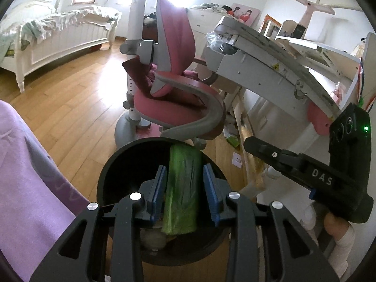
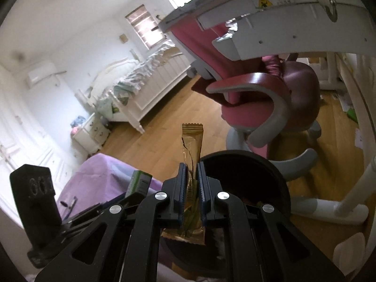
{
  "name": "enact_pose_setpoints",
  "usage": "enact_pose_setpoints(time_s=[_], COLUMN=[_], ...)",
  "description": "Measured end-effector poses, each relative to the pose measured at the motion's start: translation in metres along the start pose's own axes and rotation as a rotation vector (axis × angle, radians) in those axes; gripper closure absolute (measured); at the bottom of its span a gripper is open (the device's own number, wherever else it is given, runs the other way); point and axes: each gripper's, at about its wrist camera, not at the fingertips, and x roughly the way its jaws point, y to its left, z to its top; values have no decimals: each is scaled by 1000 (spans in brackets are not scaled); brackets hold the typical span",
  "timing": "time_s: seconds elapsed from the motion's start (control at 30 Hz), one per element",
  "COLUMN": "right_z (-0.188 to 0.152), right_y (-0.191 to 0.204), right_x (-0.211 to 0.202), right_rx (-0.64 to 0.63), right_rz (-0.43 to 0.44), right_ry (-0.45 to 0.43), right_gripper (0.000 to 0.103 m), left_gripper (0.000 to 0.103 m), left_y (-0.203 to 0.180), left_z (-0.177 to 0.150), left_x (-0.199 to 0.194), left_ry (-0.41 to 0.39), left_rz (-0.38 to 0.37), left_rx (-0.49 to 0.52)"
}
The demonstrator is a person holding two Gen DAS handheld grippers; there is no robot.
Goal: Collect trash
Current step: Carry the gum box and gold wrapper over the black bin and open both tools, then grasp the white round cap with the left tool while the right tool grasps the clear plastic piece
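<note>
From my left wrist view, my left gripper [image 1: 184, 189] sits right over the mouth of the black trash bin [image 1: 110, 164], and between its blue pads [image 1: 157, 193] there's a green box-like package [image 1: 182, 188]. Its long axis runs straight along my fingers, far end pointing toward the bin's far rim, near end toward the camera. The jaws stand a little wider than the package, with a gap showing on the right side, so I can't tell whether the pads actually grip it or it is already loose. The bin's opening lies directly underneath, so letting go is all this one should need. Off to the right I see my right gripper's [image 1: 253, 142] body reaching in from the side, a gold strip just beyond its tip.

Now the right wrist view — my right gripper [image 2: 190, 183] is closed tight on a gold sachet [image 2: 191, 141], pinched around its middle. The sachet stands along my fingers, its crimped end pointing forward and up, its other end hanging back under the jaws. The trash bin [image 2: 277, 178] lies just ahead and to the right of the pads, its rim close by — I judge a short shift right brings the sachet over the opening. My left gripper's body [image 2: 35, 192] and the green package [image 2: 138, 181] show to the left, the nearer of the two to dropping.
</note>
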Motion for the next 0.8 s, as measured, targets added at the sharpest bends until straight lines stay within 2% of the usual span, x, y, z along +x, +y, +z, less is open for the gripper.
enact_pose_setpoints(time_s=[0.07, 0.13, 0.2, 0.33, 0.6, 0.67, 0.8], right_z=[-1, -2, -2, -2, -3, -5, -11], right_y=[2, 0, 1, 4, 33, 48, 81], right_x=[-1, -1, -1, -1, 5, 11, 23], right_rx=[18, 29, 32, 38, -4, -22, -72], right_rz=[-11, -18, -22, -34, -17, -5, 24], right_ry=[1, -6, -6, -17, -3, 11, 48], right_gripper=[70, 60, 59, 33, 30, 25, 25], left_gripper=[35, 30, 29, 27, 25, 25, 25], left_y=[0, 2, 4, 13, 49, 64, 106], left_z=[1, 2, 3, 3, -7, -12, -26], left_x=[-4, -14, -19, -35, -97, -115, -159], left_ry=[-17, -48, -54, -69, -150, -172, -214], left_rz=[6, -1, 1, 0, 70, 105, 209], left_rx=[3, -7, -12, -36, -92, -117, -184])
